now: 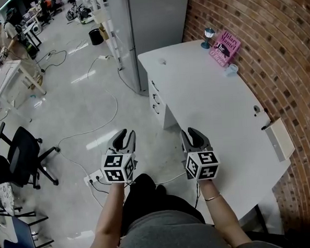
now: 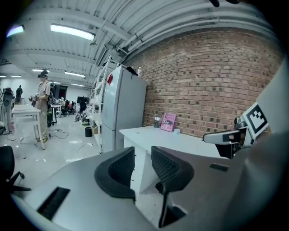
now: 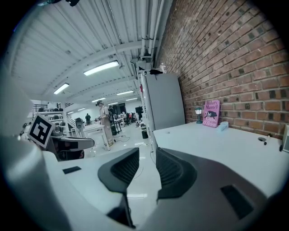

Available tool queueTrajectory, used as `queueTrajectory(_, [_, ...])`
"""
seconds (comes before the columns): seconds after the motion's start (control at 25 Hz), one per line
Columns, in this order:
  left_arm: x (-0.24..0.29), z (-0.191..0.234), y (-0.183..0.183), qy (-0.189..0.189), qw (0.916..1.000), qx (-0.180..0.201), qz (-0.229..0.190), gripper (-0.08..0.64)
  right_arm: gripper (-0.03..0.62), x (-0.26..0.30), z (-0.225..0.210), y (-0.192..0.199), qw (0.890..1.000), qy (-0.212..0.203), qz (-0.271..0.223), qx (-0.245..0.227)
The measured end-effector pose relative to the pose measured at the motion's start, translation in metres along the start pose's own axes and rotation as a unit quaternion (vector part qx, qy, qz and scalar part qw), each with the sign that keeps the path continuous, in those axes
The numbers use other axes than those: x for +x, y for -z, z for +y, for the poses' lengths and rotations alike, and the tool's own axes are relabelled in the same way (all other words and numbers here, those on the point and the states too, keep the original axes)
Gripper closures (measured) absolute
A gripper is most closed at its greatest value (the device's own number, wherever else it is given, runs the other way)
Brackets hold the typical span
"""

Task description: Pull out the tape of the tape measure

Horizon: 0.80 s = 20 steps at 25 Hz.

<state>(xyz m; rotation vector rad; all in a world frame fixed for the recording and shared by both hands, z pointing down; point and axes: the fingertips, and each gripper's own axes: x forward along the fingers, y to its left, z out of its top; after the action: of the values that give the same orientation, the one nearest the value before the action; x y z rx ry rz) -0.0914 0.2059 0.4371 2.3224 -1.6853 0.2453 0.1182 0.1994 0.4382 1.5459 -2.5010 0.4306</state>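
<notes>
I cannot make out a tape measure in any view. My left gripper [image 1: 125, 134] [image 2: 142, 153] is held over the floor in front of the person's body, with its jaws a little apart and nothing between them. My right gripper [image 1: 193, 133] [image 3: 147, 155] hangs beside it at the near edge of the white table [image 1: 211, 101], open and empty too. Both point forward and slightly down. Each gripper view catches the other gripper at its side edge. A small dark object [image 1: 256, 109] lies on the table's right side, too small to identify.
A pink book [image 1: 224, 47], a small blue lamp [image 1: 208, 37] and a light-blue item [image 1: 232, 69] stand by the brick wall. A white box [image 1: 280, 138] lies at the table's right edge. A grey cabinet [image 1: 149, 21] stands behind, an office chair [image 1: 23, 155] and cables on the floor to the left.
</notes>
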Motion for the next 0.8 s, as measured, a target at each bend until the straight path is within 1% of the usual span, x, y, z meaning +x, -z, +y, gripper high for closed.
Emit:
queueTrajectory(0.36, [0.038, 0.015, -0.003, 0.009, 0.9999, -0.003, 0.01, 0.431, 0.472, 0.037, -0.014, -0.008, 1.0, 0.002, 0.007, 0.008])
queueTrajectory(0.56, [0.079, 0.034, -0.011, 0.019, 0.9997, -0.008, 0.014, 0.426, 0.469, 0.072, -0.029, -0.019, 1.0, 0.012, 0.01, 0.007])
queueTrajectory(0.8, [0.138, 0.068, -0.031, 0.034, 0.9992, 0.002, 0.019, 0.405, 0.468, 0.127, -0.043, -0.034, 0.999, 0.031, 0.018, 0.01])
